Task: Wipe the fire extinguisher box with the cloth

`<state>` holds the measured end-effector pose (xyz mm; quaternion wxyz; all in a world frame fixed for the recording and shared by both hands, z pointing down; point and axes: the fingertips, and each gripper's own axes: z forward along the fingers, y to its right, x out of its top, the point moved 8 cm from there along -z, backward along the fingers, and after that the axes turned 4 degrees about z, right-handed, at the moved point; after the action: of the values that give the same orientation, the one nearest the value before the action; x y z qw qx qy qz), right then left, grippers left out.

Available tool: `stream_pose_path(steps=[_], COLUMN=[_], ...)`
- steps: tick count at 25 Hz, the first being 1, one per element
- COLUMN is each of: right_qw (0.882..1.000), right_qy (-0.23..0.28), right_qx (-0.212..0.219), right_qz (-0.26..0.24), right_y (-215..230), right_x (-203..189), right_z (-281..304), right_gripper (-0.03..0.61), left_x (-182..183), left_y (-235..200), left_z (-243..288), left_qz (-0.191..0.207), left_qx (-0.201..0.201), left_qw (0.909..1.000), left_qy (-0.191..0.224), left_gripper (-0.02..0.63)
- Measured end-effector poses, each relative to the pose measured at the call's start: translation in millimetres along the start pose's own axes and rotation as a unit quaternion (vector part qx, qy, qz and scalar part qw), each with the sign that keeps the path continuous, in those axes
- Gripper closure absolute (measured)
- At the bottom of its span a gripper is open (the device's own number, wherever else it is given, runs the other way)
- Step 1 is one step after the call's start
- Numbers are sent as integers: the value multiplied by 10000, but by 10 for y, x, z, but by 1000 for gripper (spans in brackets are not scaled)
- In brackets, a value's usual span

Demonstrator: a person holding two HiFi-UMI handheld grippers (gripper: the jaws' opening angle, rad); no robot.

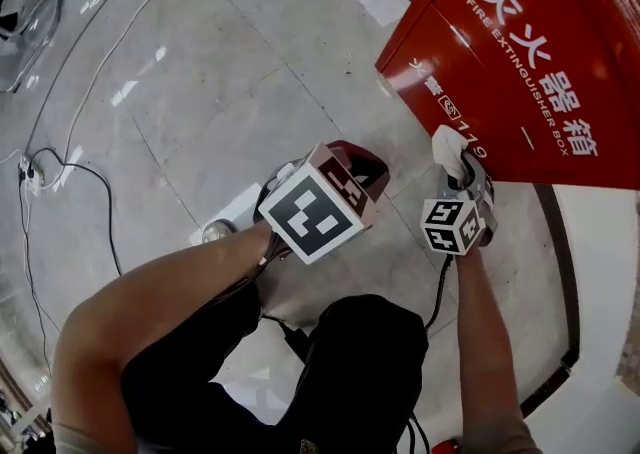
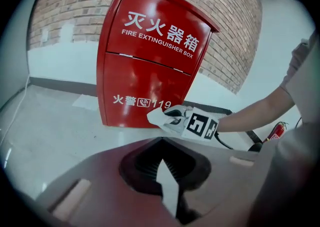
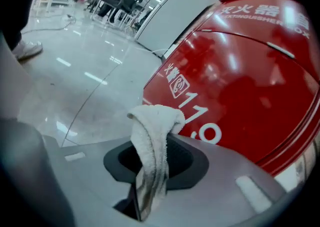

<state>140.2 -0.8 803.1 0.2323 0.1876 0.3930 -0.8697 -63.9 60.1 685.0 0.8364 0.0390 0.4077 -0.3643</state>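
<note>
Two lines of white print, "灭火器箱" over "FIRE EXTINGUISHER BOX", mark the red fire extinguisher box standing on the floor, with "火警" and "119" lower down (the right gripper view cuts off the upper lettering). The right tongs pinch the white cloth, its bunched top at the "119". The left tongs are closed on nothing, apart from the box, and a cable trails near the floor's left edge.
</note>
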Motion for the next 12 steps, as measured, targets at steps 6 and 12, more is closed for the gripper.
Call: stream_pose_path(steps=[6,12], right_qw=[9962,9974], right_qy=[-855,-495], right_qx=[45,197], right_qz=[130,490], right_y=[-351,-279], right_x=[-138,294], right_z=[412,59], right_gripper=[458,459], left_x=[-243,-292], left_y=[-3,-44], left_z=[-279,-511], left_qz=[-22,144], left_qx=[83,195], left_qw=[9996,9993], left_qy=[-260,-277], left_gripper=[614,614])
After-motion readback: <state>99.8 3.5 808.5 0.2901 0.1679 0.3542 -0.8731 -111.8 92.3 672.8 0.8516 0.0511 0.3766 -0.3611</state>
